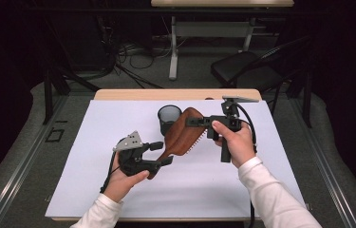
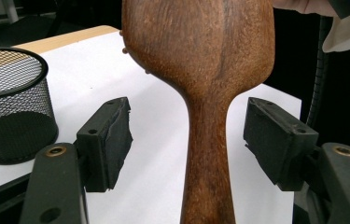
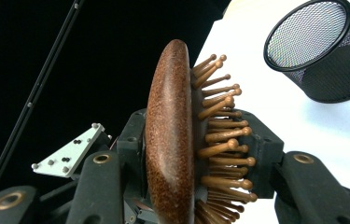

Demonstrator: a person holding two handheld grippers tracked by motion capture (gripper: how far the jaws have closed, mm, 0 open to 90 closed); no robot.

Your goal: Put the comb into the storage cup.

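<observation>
Now right gripper [image 1: 195, 122] clamped on wooden hairbrush [image 1: 181, 134] head; left gripper [image 1: 162, 153] (jaws apart) astride its handle.

The brush [image 2: 200, 56] was brown grained wood, smooth with a soft sheen, its pins [image 3: 221, 149] wooden; the cup [image 3: 317, 51] was black wire mesh; the tabletop [image 1: 118, 123] was matt white.

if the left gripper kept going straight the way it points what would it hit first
Probably the wooden hairbrush: its handle already stands between the open left gripper, pads clear, and the broad head widens just ahead.
</observation>
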